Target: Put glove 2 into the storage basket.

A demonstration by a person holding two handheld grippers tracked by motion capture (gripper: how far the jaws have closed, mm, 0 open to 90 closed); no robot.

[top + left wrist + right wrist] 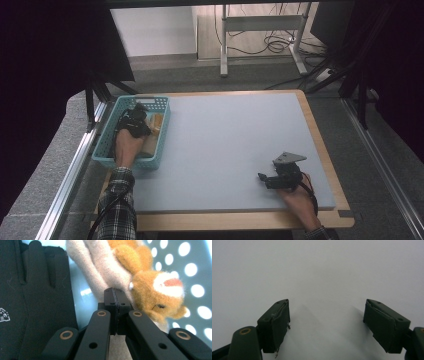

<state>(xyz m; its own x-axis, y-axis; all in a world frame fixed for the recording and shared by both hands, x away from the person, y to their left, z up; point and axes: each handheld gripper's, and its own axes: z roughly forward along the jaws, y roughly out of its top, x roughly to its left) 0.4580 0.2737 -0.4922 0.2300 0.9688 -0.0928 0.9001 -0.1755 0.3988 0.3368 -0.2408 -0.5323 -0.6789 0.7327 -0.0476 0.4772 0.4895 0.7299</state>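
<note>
A teal perforated basket (149, 101) stands at the table's left edge. In it lies an orange and beige plush animal (150, 287) beside a black glove (37, 290). My left gripper (115, 297) reaches down into the basket with its jaws pressed together, tips right against the plush's beige limb. I cannot tell whether any fur is caught between them. In the high view the left gripper (135, 120) sits over the basket next to the plush (156, 122). My right gripper (327, 325) rests open over the bare grey mat (225, 145), near its front right corner (264, 179).
The mat covers most of a wooden tabletop (320, 145). Metal rails (70, 170) run along both sides of the table. Beyond the far edge stand a desk frame (260, 30) and loose cables on the floor.
</note>
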